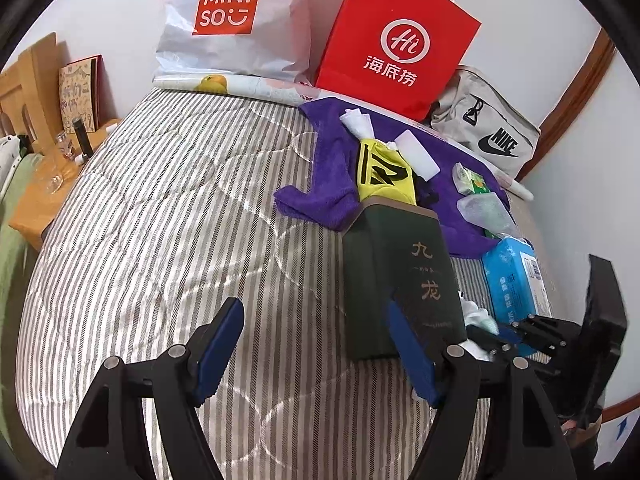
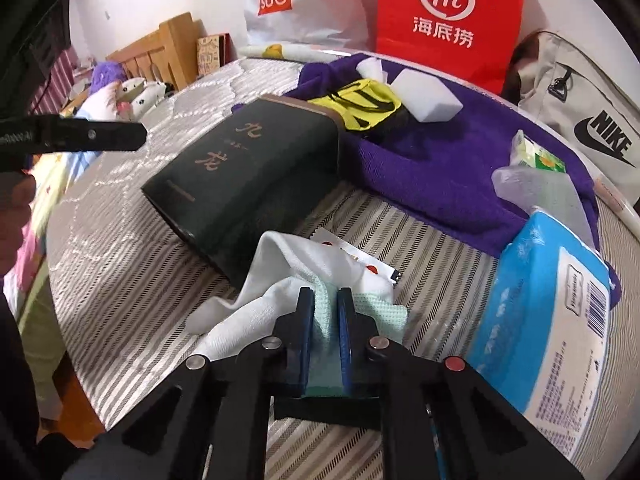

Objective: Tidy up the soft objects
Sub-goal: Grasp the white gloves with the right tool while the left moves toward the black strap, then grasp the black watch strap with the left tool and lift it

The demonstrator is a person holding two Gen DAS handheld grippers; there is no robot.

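Sock (image 2: 280, 276) | dark green box (image 2: 248, 184) behind | tissue pack (image 2: 552, 304) right

My left tongs (image 1: 312, 344): matte black plastic linkage arms w/ triangular cut-outs, round silver pivot pins, flat blue pads (image 1: 222, 344) on the inner faces. Right tongs (image 2: 325, 312): same black frame, blue pads, silver pins plus one red-capped pin (image 2: 455, 364). Small white lettering on the black bar (image 2: 72, 136) at left, too small to read.

We see the left tongs (image 1: 316, 344) spread over the striped bed (image 1: 160, 220), their right finger before the dark green box (image 1: 400, 280).
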